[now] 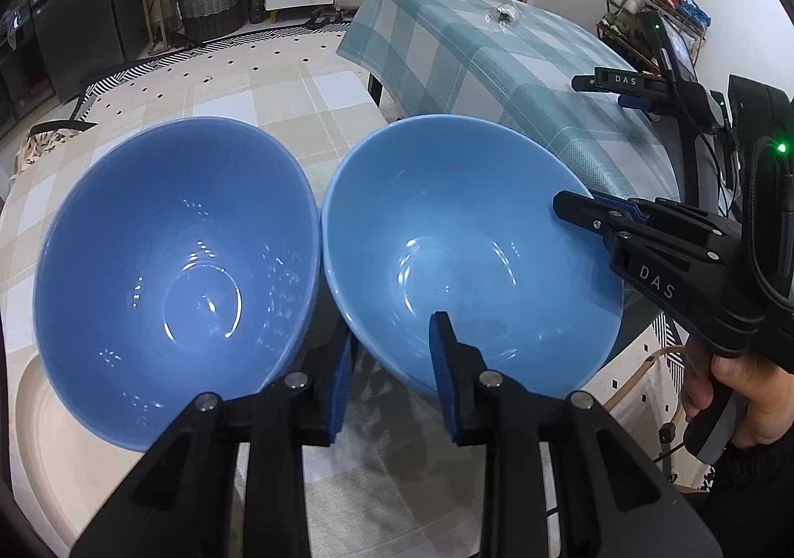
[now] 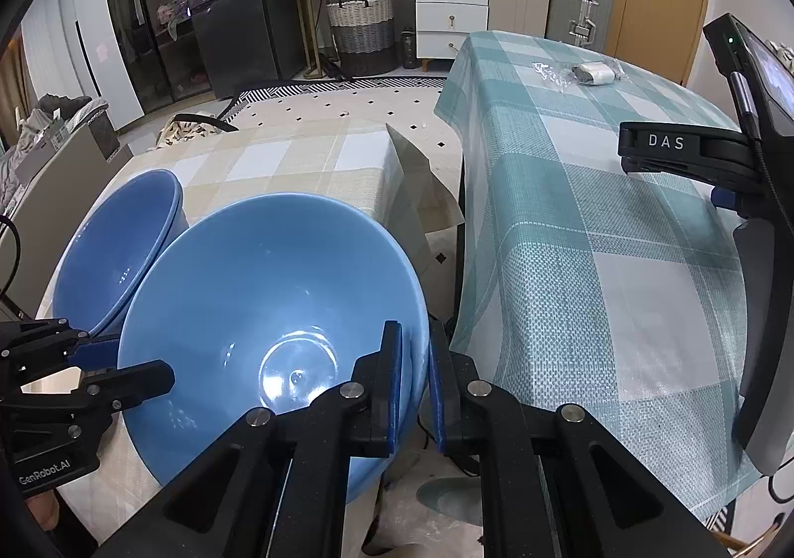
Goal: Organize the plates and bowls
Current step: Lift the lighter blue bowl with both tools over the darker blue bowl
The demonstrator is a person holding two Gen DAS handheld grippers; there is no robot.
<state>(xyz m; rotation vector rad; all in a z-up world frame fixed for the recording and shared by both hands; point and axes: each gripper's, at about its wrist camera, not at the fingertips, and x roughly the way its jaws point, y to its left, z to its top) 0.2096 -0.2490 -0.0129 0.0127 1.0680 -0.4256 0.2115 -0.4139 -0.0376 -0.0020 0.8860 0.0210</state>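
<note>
Two blue bowls are side by side. The darker blue bowl (image 1: 173,275) is on the left, tilted, over a cream plate (image 1: 59,449). The lighter blue bowl (image 1: 471,255) is on the right, held tilted above the beige checked table. My right gripper (image 2: 412,389) is shut on the light bowl's (image 2: 268,324) right rim; it shows in the left wrist view (image 1: 590,210). My left gripper (image 1: 392,379) straddles the light bowl's near rim, one finger (image 1: 446,359) inside and one between the bowls, with a gap at the pads. The dark bowl (image 2: 119,240) sits behind it.
The beige checked table (image 1: 307,101) lies under the bowls. A second table with a teal checked cloth (image 2: 595,220) stands to the right, with a small plastic-wrapped item (image 2: 590,71) on it. A phone on a clamp stand (image 2: 744,111) is at far right.
</note>
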